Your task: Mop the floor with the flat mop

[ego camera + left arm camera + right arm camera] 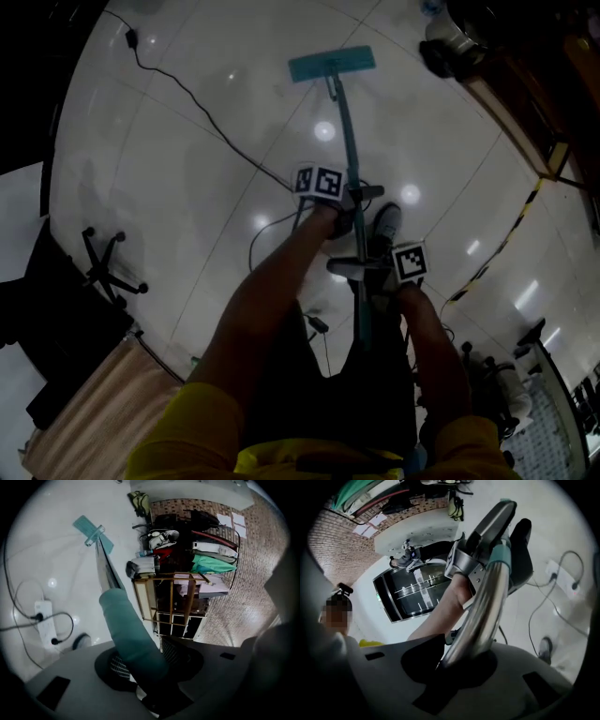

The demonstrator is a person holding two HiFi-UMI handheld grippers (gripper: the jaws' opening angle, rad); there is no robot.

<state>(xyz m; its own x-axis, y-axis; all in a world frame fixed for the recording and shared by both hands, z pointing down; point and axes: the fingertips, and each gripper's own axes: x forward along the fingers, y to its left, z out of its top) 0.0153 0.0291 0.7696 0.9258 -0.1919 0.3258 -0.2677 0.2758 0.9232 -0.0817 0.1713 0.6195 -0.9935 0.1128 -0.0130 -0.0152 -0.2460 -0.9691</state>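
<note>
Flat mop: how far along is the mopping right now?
Done: left gripper and right gripper are shut on the mop handle. In hand: the mop head lies flat on the floor ahead. Left: how much floor is covered cannot be told; no wet trail shows, and a cable lies left of the mop head.

right hand-held gripper (458,663) | clamped on mop pole (487,602) (chrome section)
</note>
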